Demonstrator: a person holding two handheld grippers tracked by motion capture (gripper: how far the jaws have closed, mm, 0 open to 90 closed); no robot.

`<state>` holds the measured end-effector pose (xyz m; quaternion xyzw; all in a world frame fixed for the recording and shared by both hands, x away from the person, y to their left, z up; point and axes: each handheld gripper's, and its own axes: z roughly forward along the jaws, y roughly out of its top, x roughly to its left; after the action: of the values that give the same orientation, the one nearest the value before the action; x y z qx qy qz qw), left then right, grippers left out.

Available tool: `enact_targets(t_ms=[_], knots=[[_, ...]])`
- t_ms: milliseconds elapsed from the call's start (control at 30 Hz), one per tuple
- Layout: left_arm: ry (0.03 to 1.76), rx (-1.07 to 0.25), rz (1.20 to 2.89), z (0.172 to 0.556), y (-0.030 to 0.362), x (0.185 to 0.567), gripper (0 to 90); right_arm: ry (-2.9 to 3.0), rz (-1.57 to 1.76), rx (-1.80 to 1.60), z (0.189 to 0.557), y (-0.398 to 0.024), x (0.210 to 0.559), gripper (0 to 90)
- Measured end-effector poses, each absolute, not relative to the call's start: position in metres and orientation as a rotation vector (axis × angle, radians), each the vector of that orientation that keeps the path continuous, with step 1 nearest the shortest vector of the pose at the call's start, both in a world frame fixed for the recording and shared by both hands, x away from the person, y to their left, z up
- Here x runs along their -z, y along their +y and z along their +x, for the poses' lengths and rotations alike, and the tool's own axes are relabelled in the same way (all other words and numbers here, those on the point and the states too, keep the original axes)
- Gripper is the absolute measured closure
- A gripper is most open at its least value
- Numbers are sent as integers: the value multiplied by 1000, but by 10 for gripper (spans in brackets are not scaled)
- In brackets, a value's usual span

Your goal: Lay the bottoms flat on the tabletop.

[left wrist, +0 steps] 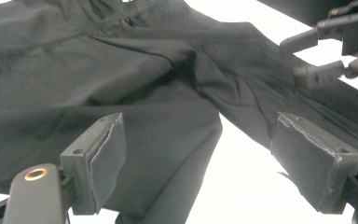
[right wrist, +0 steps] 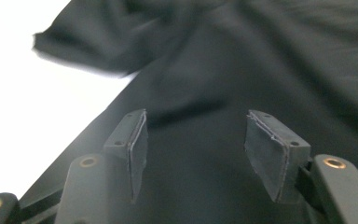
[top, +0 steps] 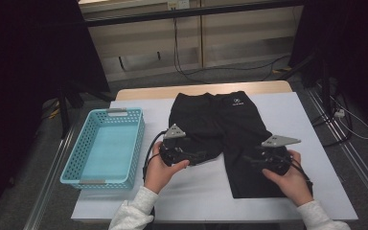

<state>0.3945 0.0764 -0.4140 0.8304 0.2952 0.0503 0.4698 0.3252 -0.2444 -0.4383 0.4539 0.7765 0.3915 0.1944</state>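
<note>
A pair of black shorts (top: 220, 127) lies flat on the white-covered table (top: 297, 120), waistband away from me, with a small white logo near the waist. My left gripper (top: 199, 157) hovers at the hem of the left leg, which is bunched and partly folded in. In the left gripper view its jaws (left wrist: 198, 128) stand wide apart over the cloth (left wrist: 135, 84) with nothing pinched. My right gripper (top: 249, 160) is over the right leg, open, and its pads (right wrist: 196, 123) frame the dark fabric (right wrist: 261, 60) without touching it. The right gripper (left wrist: 307, 58) also shows far off in the left gripper view.
A light blue plastic basket (top: 139, 139) stands empty on the table's left side. Bare white cover lies right of the shorts and along the front edge. Beyond the table are a black frame leg (top: 64, 110) and cables on the floor.
</note>
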Motion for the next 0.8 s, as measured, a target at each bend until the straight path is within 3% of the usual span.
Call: enact_targets(t_ms=[167,500,633,800], knots=[[721,-135,2031,394,79,413,182,2300,1214,-1076,321,-221,451,457],[731,-137,2010,398,83,409,184,2338,1178,-1056,324,-221,458,546],[725,-142,2007,398,84,408,184,2342,1134,-1155,314,-214,448,520],[726,-128,2010,399,84,409,184,2424,1062,-1074,310,-192,460,500]])
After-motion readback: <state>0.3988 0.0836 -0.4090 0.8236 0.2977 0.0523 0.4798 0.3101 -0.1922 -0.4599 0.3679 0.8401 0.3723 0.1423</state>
